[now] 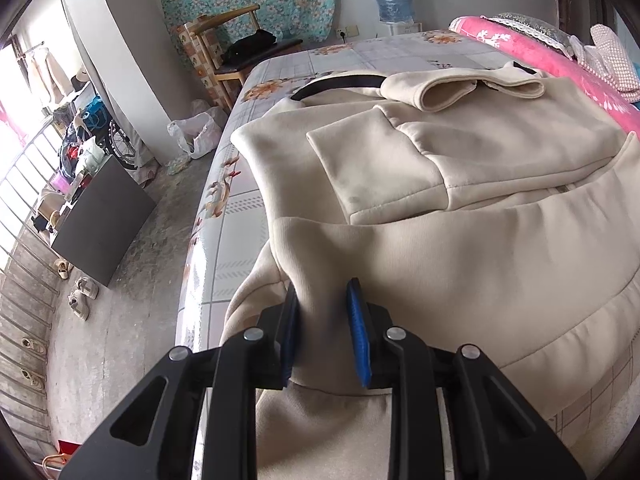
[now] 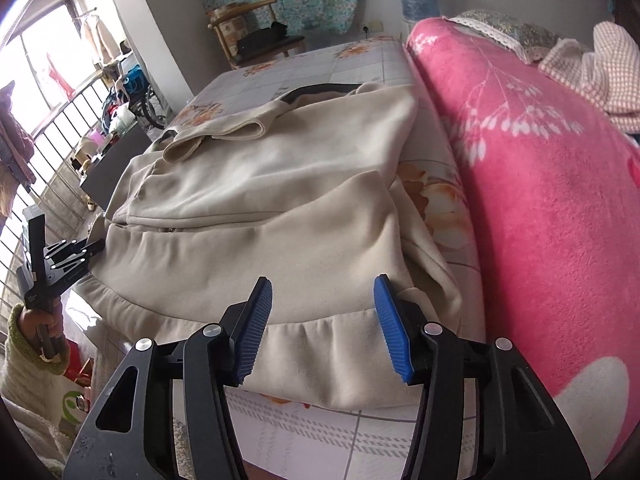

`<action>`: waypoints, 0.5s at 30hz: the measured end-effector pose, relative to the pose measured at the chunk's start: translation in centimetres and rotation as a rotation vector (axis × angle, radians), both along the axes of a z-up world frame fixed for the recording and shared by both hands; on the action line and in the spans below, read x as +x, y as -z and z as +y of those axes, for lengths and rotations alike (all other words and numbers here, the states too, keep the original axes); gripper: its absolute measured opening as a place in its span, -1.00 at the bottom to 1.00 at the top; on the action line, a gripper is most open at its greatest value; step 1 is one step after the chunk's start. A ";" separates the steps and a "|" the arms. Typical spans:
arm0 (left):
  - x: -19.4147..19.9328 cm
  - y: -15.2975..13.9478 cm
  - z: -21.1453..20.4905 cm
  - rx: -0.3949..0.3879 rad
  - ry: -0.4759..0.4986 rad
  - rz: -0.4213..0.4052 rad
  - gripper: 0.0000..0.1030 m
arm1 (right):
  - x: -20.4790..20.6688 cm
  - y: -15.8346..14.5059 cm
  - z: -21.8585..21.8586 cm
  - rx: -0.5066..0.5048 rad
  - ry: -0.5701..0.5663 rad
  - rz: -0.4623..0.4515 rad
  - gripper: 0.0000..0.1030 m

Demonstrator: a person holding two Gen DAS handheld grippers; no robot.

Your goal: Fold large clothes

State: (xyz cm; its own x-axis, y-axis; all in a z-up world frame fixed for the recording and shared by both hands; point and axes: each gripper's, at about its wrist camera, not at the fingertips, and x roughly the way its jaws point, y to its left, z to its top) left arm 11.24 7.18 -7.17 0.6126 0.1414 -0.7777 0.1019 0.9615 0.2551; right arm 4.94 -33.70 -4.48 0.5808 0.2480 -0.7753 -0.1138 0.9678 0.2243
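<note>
— Where's the cream fleece sweatshirt [image 1: 460, 152]?

— Spread on the floral-sheeted bed [image 1: 280, 68], sleeves folded in, beside the pink blanket [image 2: 540, 168].

— And the tongs?

— The left gripper [image 1: 322, 300] pinches a bunch of its hem corner. The right gripper [image 2: 322, 300] hangs over the hem, jaws apart, pressing nothing.

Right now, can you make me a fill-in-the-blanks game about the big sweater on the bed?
1. The cream sweater lies on the ____.
2. The left gripper is pinching the sweater's ____ hem.
3. The right gripper has its jaws ____, with nothing gripped.
4. The blanket piled beside the sweater is ____.

Missing words: bed; bottom; open; pink
</note>
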 end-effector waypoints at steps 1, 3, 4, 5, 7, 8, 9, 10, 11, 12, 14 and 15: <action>0.0 0.0 0.0 0.002 -0.002 0.001 -0.55 | 0.1 0.0 -0.2 0.000 -0.003 -0.001 -0.07; 0.1 0.0 -0.1 0.004 -0.007 0.004 -0.55 | 0.3 0.0 -0.2 0.001 -0.011 -0.009 -0.08; 0.1 0.0 -0.1 0.005 -0.010 0.006 -0.55 | 0.3 -0.1 -0.2 -0.001 -0.015 -0.017 -0.08; 0.1 0.0 -0.2 0.006 -0.012 0.007 -0.55 | 0.3 -0.3 -0.3 -0.003 -0.018 -0.027 -0.08; 0.2 0.1 -0.2 0.008 -0.016 0.011 -0.55 | 0.5 -0.7 -0.4 -0.008 -0.020 -0.045 -0.08; 0.3 0.1 -0.2 0.009 -0.017 0.012 -0.55 | 0.8 -0.9 -0.5 -0.010 -0.020 -0.052 -0.07; 0.3 0.1 -0.2 0.010 -0.018 0.015 -0.55 | 1.0 -1.0 -0.6 -0.014 -0.019 -0.058 -0.07; 0.4 0.1 -0.2 0.012 -0.018 0.016 -0.55 | 1.3 -1.1 -0.8 -0.020 -0.015 -0.062 -0.07; 0.4 0.1 -0.3 0.014 -0.019 0.018 -0.55 | 1.7 -1.1 -1.1 -0.022 -0.012 -0.064 -0.07; 0.4 0.1 -0.3 0.015 -0.019 0.019 -0.55 | 2.0 -1.1 -1.4 -0.017 -0.010 -0.063 -0.07; 0.4 0.1 -0.4 0.017 -0.021 0.022 -0.55 | 2.7 -0.7 -2.0 0.002 -0.007 -0.045 -0.07; 0.5 0.1 -0.4 0.018 -0.022 0.023 -0.55 | 3.1 -0.3 -2.2 0.016 -0.008 -0.025 -0.08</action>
